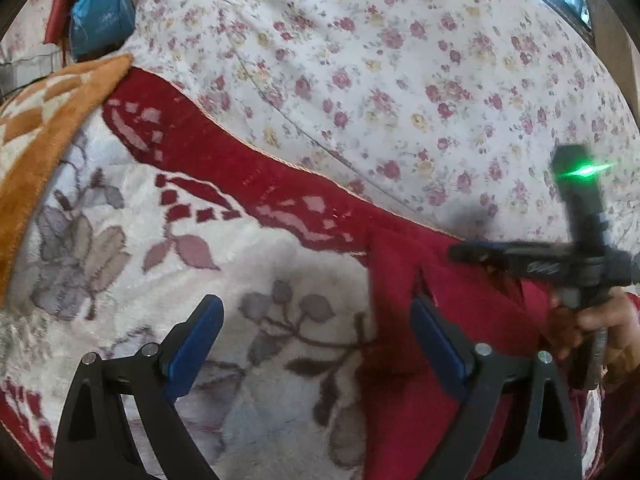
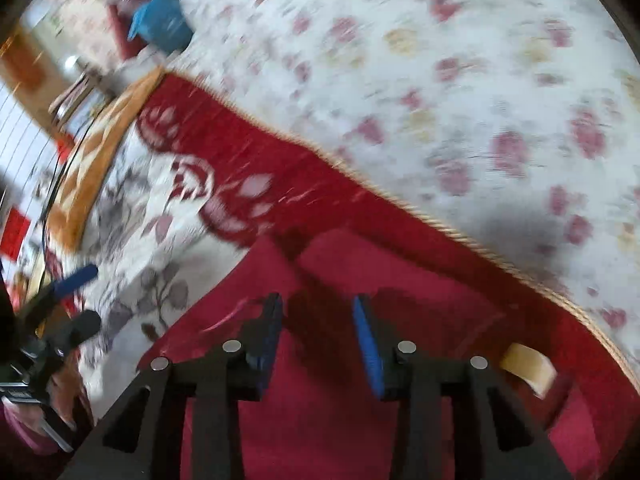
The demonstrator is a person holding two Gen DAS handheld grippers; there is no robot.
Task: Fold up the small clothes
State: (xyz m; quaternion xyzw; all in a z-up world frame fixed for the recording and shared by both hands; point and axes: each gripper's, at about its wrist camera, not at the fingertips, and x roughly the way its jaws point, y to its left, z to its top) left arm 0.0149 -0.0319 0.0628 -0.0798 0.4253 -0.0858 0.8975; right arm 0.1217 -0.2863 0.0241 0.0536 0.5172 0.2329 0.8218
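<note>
Floral cotton, white with small red roses, covers the bed and fills the upper half of both wrist views; over it lies a plush cream blanket with a broad red border and grey leaf motifs, which we take to be the working surface for the folding. On that blanket, toward four o'clock in the left wrist view, lies the small red garment, spread fairly flat with a notch showing at its top edge (whether neckline or gap between legs, we cannot tell). In the right wrist view it fills the lower centre. Our left gripper hangs above the blanket with its blue pads spread wide and nothing between them, its right pad over the garment's near edge, probably waiting to take a corner. Our right gripper points steeply down over the cloth, jaws partly apart and empty, apparently lined up to pinch the fabric near the notch. A roll of tape sits at four o'clock by that gripper, partly tucked against the red fabric. At ten o'clock an orange checked cloth overlaps the blanket's corner.
</note>
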